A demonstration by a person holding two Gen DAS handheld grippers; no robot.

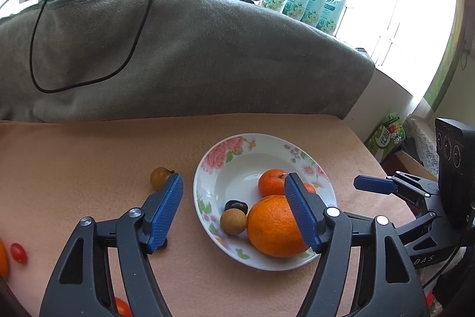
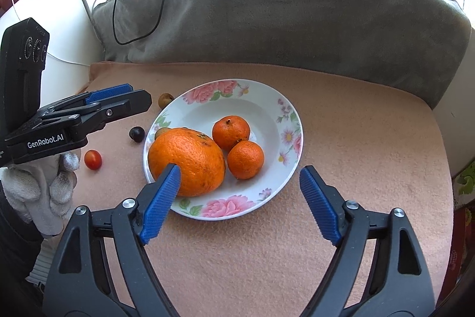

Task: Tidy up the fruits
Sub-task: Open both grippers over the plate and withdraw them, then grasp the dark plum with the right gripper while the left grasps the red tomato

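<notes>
A floral plate (image 1: 207,162) (image 2: 267,97) on the peach cloth holds a large orange (image 1: 273,228) (image 2: 190,159), two tangerines (image 2: 231,132) (image 2: 245,159), a tan longan (image 1: 233,221) and a dark round fruit (image 1: 236,205). My left gripper (image 1: 234,189) is open above the plate's left side, touching no fruit. My right gripper (image 2: 240,171) is open over the plate's near edge, its left fingertip (image 2: 172,174) in front of the orange. Loose on the cloth lie a longan (image 1: 158,177) (image 2: 164,99), a dark fruit (image 2: 137,133) and a cherry tomato (image 2: 93,159).
A grey blanket-covered backrest (image 1: 178,55) with a black cable (image 1: 35,49) rises behind the cloth. More cherry tomatoes (image 1: 18,252) lie at the cloth's left end. A white-gloved hand (image 2: 44,186) holds the left gripper. The cloth drops off at the right edge (image 2: 439,138).
</notes>
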